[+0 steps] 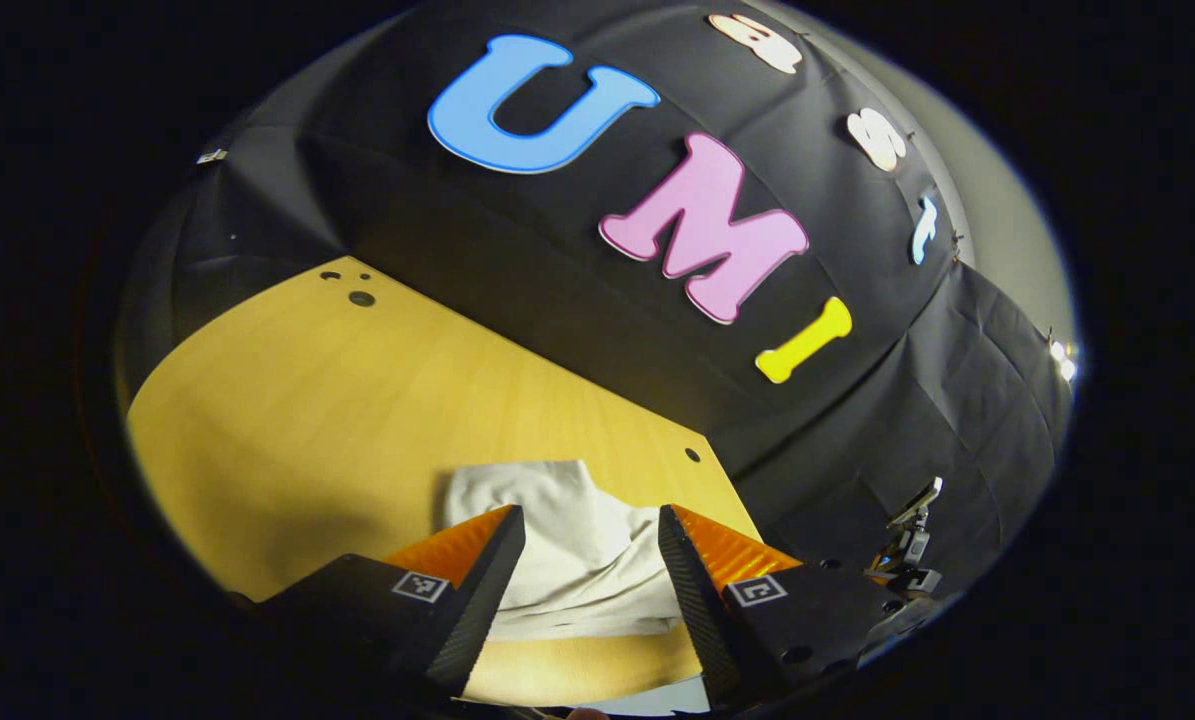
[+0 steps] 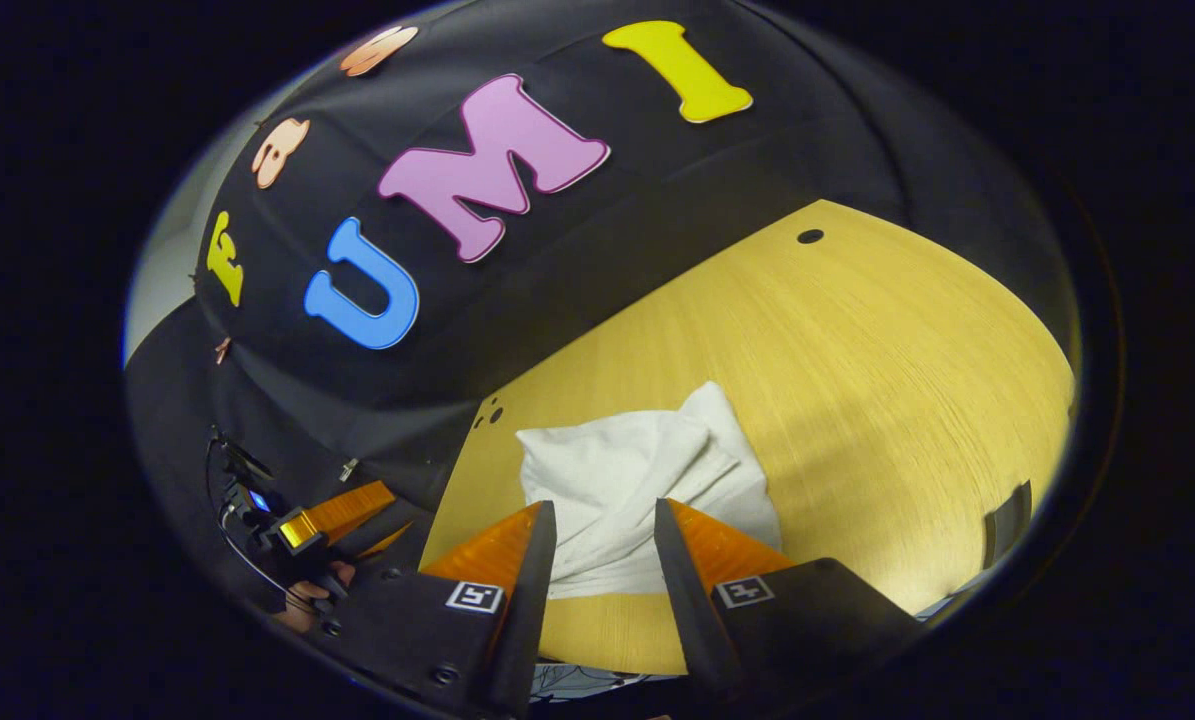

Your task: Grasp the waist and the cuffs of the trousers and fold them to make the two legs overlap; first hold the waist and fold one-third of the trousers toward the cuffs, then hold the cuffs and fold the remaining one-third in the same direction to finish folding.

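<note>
So the white cotton-looking trousers [image 1: 567, 545] are sitting in a compact folded bundle on the yellow wood-grain worktop [image 1: 357, 400], close to the near edge and toward one corner of it. In the right gripper view the same bundle [image 2: 637, 480] lies just past the fingertips, with a thick rolled fold running across the top.

Both tools are released and holding nothing. The left tool [image 1: 592, 525] has its fingers spread wide with the cloth showing between them, and it looks to be hovering above the bundle, not touching it. The right tool [image 2: 605, 520] is also spread, a bit narrower, lined up with the middle of the bundle. My guess is the folding is pretty much done and the hands are just parked over the result, since the bundle looks too short and stacked to be a full-length pair.

Hard to make out: I can't tell waist from cuffs, or how many layers are in there. The near edge of the bundle is hidden behind the fingers in both views. Off the worktop's side in the right gripper view there's the other tool with a hand [image 2: 302, 600] holding it, mostly cut off and dark.
</note>
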Demonstrator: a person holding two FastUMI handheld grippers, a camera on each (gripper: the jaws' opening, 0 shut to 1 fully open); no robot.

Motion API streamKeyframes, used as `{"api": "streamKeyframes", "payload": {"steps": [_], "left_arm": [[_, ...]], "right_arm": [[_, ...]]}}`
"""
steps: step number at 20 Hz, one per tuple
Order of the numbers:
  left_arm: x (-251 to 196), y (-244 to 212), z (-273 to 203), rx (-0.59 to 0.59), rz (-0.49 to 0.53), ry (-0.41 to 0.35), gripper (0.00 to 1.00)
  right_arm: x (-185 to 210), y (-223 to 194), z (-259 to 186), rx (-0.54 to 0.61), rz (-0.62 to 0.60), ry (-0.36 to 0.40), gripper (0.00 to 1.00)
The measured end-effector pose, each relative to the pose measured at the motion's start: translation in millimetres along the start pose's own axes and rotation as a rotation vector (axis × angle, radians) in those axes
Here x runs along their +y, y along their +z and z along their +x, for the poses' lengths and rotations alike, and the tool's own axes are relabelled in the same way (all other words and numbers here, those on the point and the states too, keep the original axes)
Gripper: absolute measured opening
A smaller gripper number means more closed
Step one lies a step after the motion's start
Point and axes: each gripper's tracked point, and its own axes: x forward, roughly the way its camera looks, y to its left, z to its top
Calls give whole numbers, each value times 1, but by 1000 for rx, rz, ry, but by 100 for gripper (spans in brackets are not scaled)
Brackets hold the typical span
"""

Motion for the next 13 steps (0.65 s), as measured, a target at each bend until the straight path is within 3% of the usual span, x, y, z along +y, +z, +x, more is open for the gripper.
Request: {"api": "streamKeyframes", "payload": {"steps": [2,3,8,13], "left_arm": [[7,1,-7,-16,-10,24,86],[13,1,-12,-17,-10,43,86],[23,-5,-19,-13,-20,112,86],[34,-17,-42,4,-12,119,86]], "right_arm": [[20,0,2,-1,-15,29,55],[29,-1,2,-3,-17,44,67],[41,-24,12,58,-11,47,90],[41,-34,32,135,-28,43,97]]}}
